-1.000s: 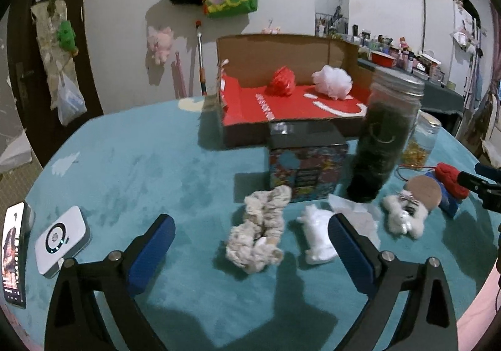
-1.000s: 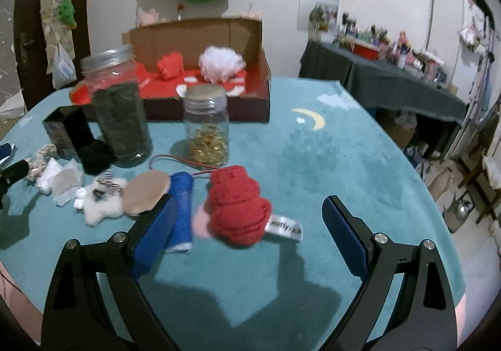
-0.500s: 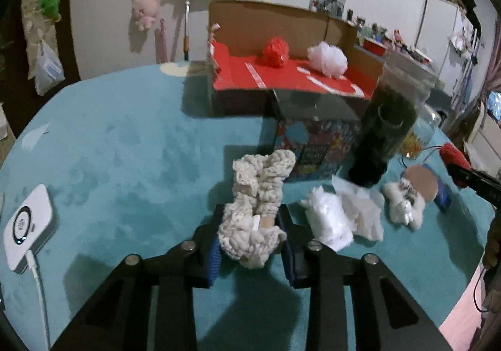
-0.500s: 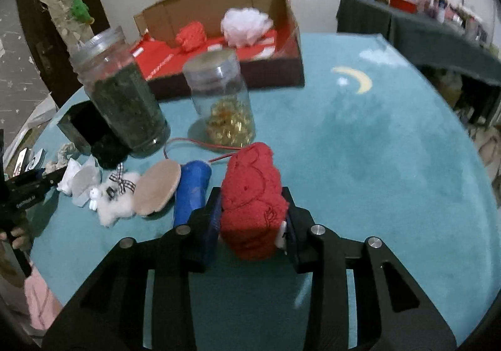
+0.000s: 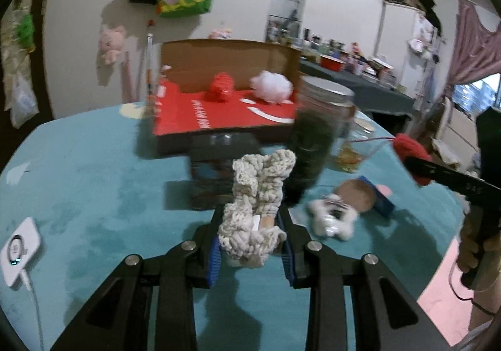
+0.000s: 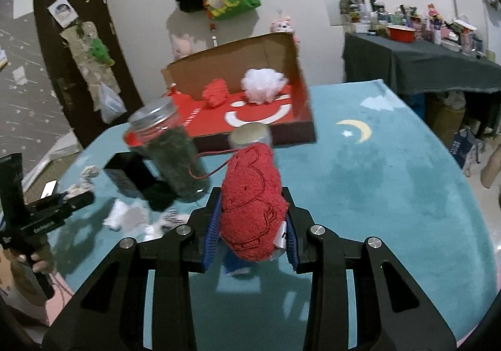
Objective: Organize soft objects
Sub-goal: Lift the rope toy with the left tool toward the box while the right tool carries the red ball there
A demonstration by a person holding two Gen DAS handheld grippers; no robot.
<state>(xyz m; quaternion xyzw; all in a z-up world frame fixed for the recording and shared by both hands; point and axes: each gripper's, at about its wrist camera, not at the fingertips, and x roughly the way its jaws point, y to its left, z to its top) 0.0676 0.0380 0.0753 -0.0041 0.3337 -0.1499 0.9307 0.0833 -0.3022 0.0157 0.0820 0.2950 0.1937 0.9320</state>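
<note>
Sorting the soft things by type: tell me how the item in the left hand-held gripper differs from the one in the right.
The cream scrunchie is pale, ruffled and open-knit; the red plush toy is bright red with a stitched outline. The scrunchie forks into two lobes at its top; the toy is one rounded lump with a label at its side. Shared: each is soft and clamped between blue pads, in the left hand-held gripper and right hand-held gripper.

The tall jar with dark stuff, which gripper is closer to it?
Left, I think. The left gripper holds the cream scrunchie right before the tall jar; the right gripper, clamping the red plush, sits farther beside it.
</note>
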